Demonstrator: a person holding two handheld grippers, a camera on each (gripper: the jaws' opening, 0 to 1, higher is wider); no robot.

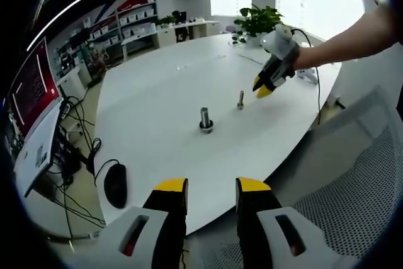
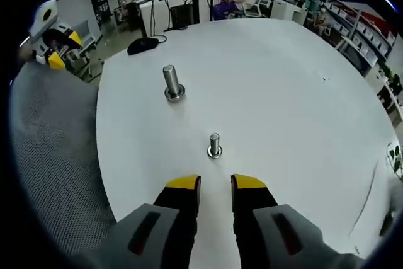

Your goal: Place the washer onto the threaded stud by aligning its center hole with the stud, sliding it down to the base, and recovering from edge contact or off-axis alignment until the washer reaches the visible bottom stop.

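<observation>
You see a smooth white table [image 2: 302,92] with a matt, laminate-like top. Two bare metal studs stand on it: the larger stud [image 2: 171,82] looks brushed grey steel with a duller collar at its base; the smaller stud [image 2: 215,145] is brighter, with a shiny ring at its foot. Your right gripper [image 2: 215,184] has yellow, matt plastic tips over black fingers and pale grey moulded plastic shells. Your left gripper [image 1: 211,187] has the same finish. The chair back [image 1: 352,187] is grey woven mesh. The mouse [image 1: 115,184] is black, slightly glossy plastic.
</observation>
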